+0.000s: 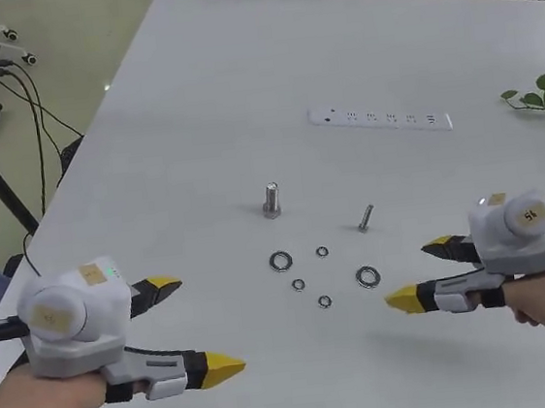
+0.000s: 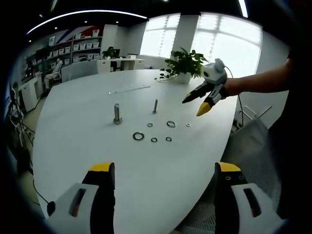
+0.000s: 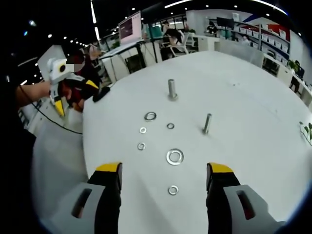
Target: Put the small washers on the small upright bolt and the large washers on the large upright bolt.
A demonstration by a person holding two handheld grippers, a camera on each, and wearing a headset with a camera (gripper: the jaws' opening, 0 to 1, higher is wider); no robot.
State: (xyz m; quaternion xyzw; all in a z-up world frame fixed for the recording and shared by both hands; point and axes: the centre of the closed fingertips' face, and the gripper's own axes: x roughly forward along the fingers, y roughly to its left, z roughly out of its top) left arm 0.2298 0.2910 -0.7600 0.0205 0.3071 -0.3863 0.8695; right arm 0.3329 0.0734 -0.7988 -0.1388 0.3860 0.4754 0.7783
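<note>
Two large washers [image 1: 280, 261] and three small washers [image 1: 322, 251] lie flat on table [image 1: 196, 124], loose cluster just nearer you than bolts. Large bolt [image 1: 271, 200] stands upright, small bolt [image 1: 366, 218] stands to its right, apart from it. Your left gripper [image 1: 209, 324] and right gripper [image 1: 408, 272] hover at near edge, flanking washers. Jaws on both spread wide, empty.

Large bolt [image 1: 271, 201] and small bolt [image 1: 366, 219] stand upright, apart, shanks bare. One large washer [image 1: 280, 261] lies flat in front of the large bolt, a second large washer [image 1: 367, 276] in front of the small bolt. Three small washers [image 1: 322, 251] lie flat, scattered between them
</note>
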